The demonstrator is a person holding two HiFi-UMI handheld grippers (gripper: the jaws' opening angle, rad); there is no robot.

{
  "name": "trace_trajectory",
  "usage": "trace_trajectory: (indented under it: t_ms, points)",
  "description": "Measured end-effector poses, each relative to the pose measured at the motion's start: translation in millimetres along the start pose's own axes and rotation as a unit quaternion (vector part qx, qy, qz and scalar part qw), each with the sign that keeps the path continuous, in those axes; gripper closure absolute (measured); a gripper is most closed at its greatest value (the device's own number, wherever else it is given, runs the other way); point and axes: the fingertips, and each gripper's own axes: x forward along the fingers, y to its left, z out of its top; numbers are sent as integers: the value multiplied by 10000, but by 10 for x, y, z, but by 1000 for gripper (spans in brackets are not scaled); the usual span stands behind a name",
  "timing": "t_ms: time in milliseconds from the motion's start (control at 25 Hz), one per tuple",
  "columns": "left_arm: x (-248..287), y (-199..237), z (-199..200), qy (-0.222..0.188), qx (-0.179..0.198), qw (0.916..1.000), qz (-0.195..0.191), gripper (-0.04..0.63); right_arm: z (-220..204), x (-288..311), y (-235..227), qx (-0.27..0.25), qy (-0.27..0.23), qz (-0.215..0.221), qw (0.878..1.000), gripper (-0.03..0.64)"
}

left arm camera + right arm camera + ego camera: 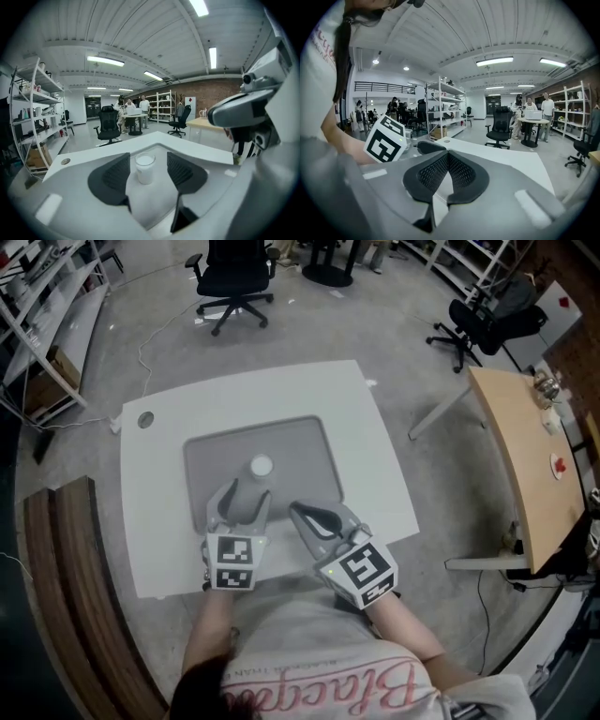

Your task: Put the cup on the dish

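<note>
- Cup: white, upright, standing on the gray tray, toward the middle of the tray's near half.
- Gray tray: rectangular with rounded corners, lying flat in the middle of the white table.
- Left gripper: released. Its jaws stand apart, one on each side of the cup. The left gripper view shows a gap between each dark pad and the cup wall, so neither pad presses on it.
- Right gripper: clenched. The right gripper view shows the two ribbed pads meeting at their tips with nothing between them. It hovers over the tray's near right corner, just beside the left gripper and clear of the cup.
- Marker cubes: one on each gripper, nearest the person. The left cube also appears at the left of the right gripper view.
- Surroundings: black office chair beyond the table on the concrete floor; curved wooden desk at the right; metal shelving along the walls.
</note>
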Motion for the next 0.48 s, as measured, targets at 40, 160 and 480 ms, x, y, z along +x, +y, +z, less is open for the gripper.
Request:
trace_trajectory:
  t_ms: [40, 160, 480]
  points:
    - [-97, -19, 54, -102, -10, 9999, -19, 364, 12, -18, 30, -19, -32, -27, 10000, 618]
    - [-378, -34, 205, -413, -20, 9991, 28, 459, 59, -62, 112, -96, -131, -115, 9998, 618]
    - [-872, -47, 414, -832, -96, 9960, 321, 597, 118, -178, 211, -111, -338, -174, 9992, 618]
